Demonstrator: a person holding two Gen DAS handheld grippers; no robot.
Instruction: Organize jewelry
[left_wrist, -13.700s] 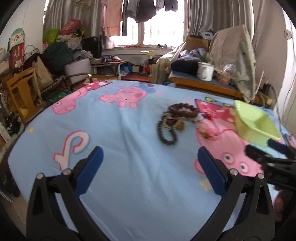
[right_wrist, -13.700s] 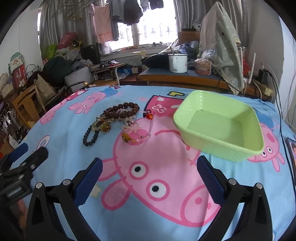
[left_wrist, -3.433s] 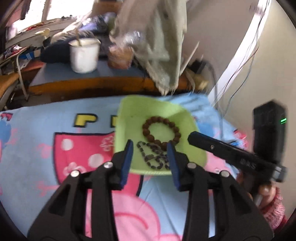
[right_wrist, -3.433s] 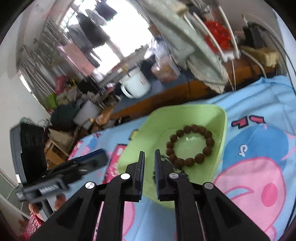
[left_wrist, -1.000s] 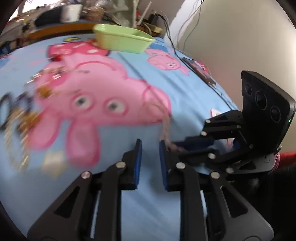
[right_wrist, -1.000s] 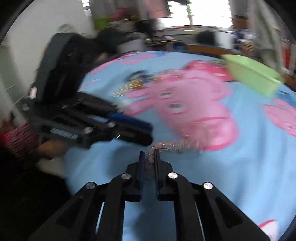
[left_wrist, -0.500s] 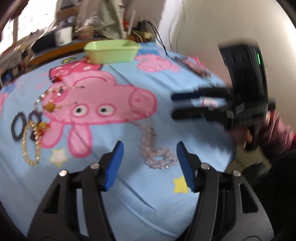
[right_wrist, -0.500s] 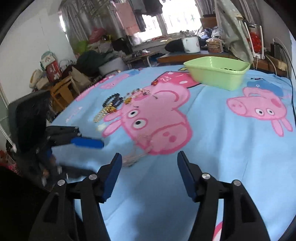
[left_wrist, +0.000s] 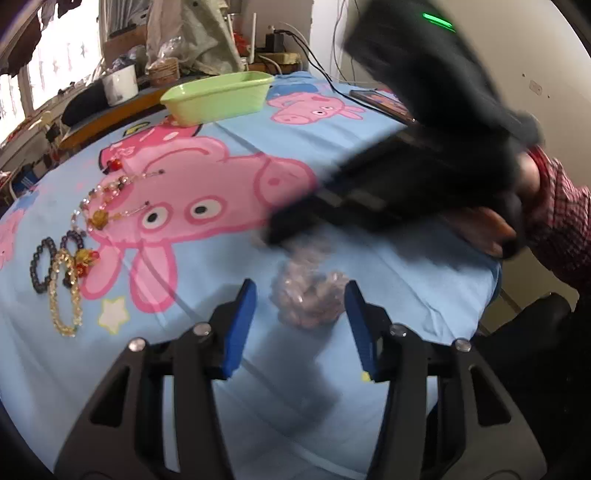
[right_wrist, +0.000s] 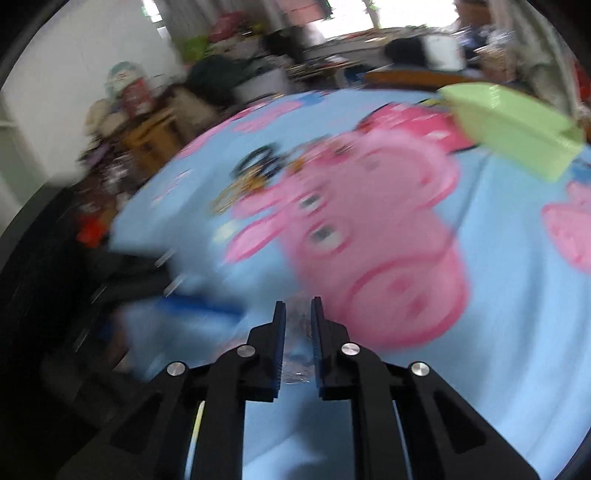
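A pale pink bead chain (left_wrist: 304, 299) lies bunched on the blue Peppa Pig sheet, between the open fingers of my left gripper (left_wrist: 299, 299). My right gripper (left_wrist: 295, 229) comes in from the right, blurred, its tips over the chain's far end. In the right wrist view my right gripper (right_wrist: 297, 314) is nearly shut, with the pale chain (right_wrist: 297, 325) between its pads. The green basket (left_wrist: 218, 96) stands far back; it also shows in the right wrist view (right_wrist: 509, 125). More jewelry lies at the left: a gold chain (left_wrist: 64, 295), dark bead bracelets (left_wrist: 40, 269), a beaded pendant necklace (left_wrist: 101, 206).
The sheet's near right edge (left_wrist: 487, 291) drops off beside the person's hand. A phone (left_wrist: 384, 101) lies at the back right. A white mug (left_wrist: 120, 86) and clutter stand behind the basket.
My right gripper has swung in over the pink chain and narrowed around it. My left gripper has moved closer, with the chain now between its open fingers.
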